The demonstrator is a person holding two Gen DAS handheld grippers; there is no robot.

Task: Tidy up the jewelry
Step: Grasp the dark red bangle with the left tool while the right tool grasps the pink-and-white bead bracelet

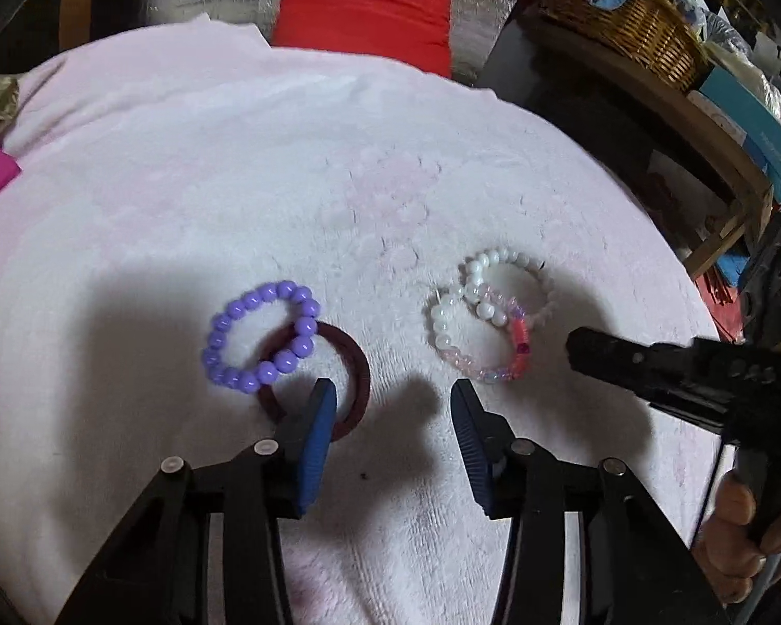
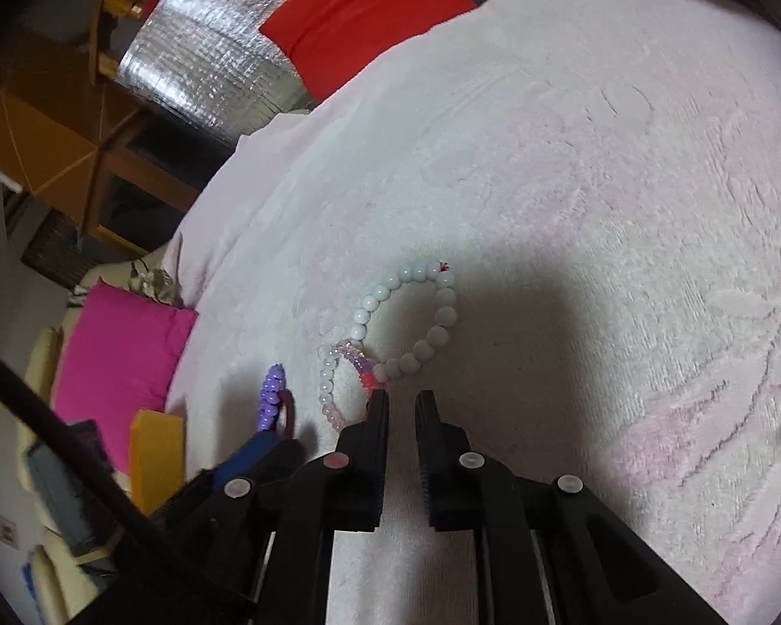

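**Four bracelets in two loose pairs, both grippers empty**

A pale pink plush blanket (image 1: pixel 234 166) covers the whole work surface and carries everything; its soft pile likely keeps the round beads from rolling. Behind it lie a red cushion (image 1: pixel 364 5) against silver foil padding (image 2: pixel 208 67), and a magenta cushion (image 2: pixel 120 359) off one edge. A wicker basket (image 1: pixel 619 21) sits on a wooden shelf well apart from the work.

The left gripper (image 1: pixel 393 401) hovers low over the blanket with its blue-padded jaws apart and nothing between them. Its left finger overlaps the near rim of the dark red band (image 1: pixel 356 370), probably lining up for a pick. The right gripper (image 2: pixel 402 401) has its jaws nearly closed with a thin gap, holding nothing; its left finger tip sits just beside the coral segment of the pink bracelet, though I cannot tell whether it touches. A hand (image 1: pixel 739 526) grips its handle at the frame edge.

The jewelry sits in two overlapping pairs, near each other but not touching. The purple bead bracelet (image 1: pixel 260 333) lies across the dark red band. The white bead bracelet (image 2: pixel 416 317) crosses the pink bracelet (image 1: pixel 474 344), a translucent strand. Each pair looks tangled, so sorting seems barely begun.
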